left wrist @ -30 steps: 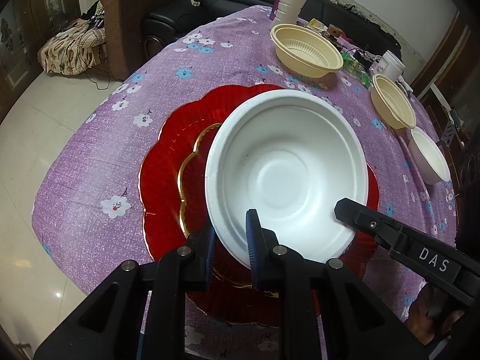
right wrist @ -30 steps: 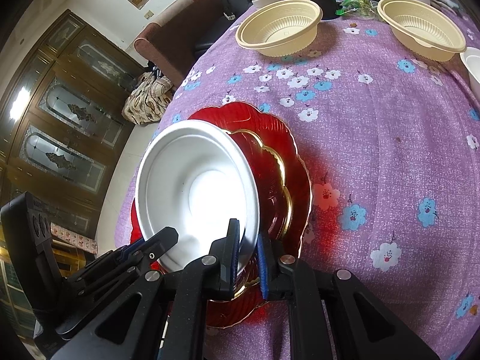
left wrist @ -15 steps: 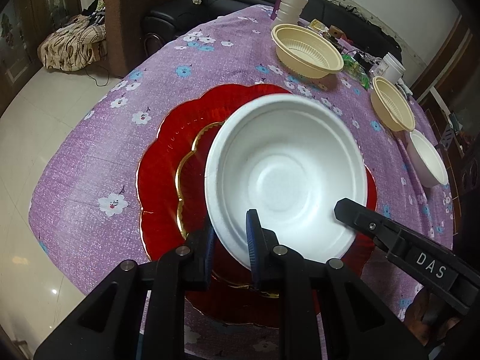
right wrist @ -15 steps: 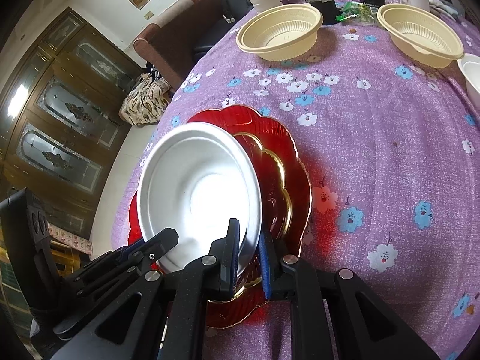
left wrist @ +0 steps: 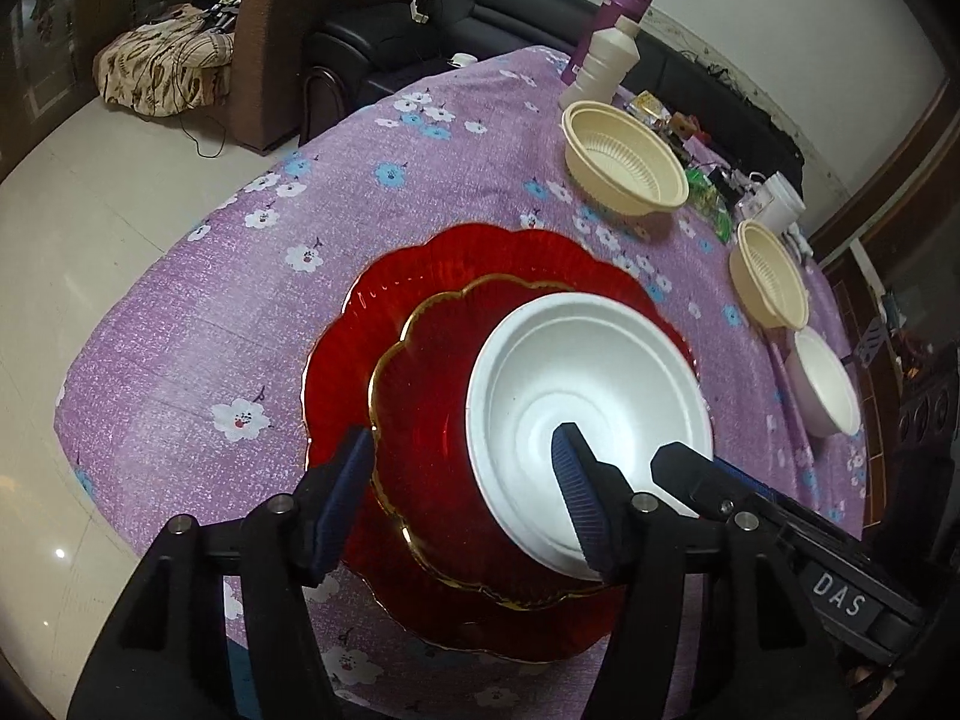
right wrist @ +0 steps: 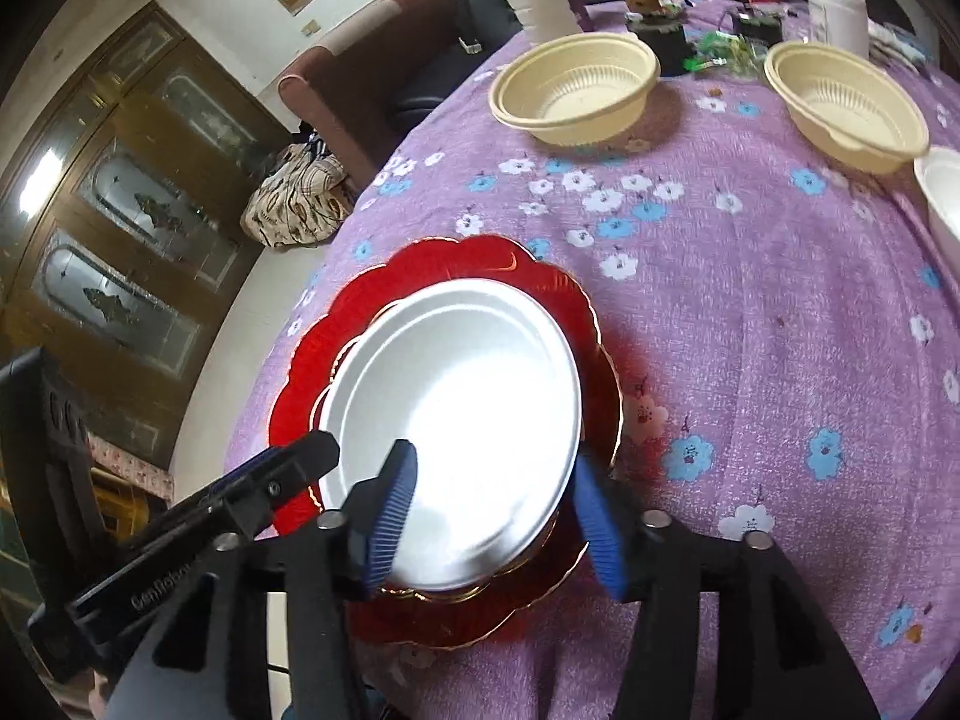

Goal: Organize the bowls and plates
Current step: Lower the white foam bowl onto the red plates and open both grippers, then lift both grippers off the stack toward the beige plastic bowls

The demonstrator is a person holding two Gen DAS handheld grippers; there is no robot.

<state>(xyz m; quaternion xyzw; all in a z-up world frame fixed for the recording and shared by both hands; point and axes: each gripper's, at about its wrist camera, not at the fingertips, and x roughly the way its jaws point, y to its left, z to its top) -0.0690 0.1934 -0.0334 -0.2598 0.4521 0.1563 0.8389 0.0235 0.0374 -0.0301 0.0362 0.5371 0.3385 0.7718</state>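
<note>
A white foam bowl [left wrist: 576, 384] [right wrist: 462, 408] rests on a small red gold-rimmed plate [left wrist: 432, 420] stacked on a larger red scalloped plate [left wrist: 384, 300] [right wrist: 468, 258]. My left gripper [left wrist: 462, 492] is open, its jaws straddling the bowl's near-left rim and the small plate. My right gripper [right wrist: 498, 510] is open, its jaws either side of the bowl's near rim. Neither holds anything. Two cream bowls [left wrist: 624, 162] [left wrist: 768, 282] and a second white bowl [left wrist: 828, 384] stand farther along the table.
The table carries a purple flowered cloth [right wrist: 750, 312]. A white bottle [left wrist: 606, 60], a purple bottle [left wrist: 618, 6], a white jar [right wrist: 837, 12] and small clutter stand at the far end. A brown armchair [left wrist: 312, 12] and black sofa [left wrist: 480, 18] lie beyond.
Both grippers opened and let go of the white bowl. The bowl, held tilted before, now sits flat on the red plates. The left gripper shifted left.
</note>
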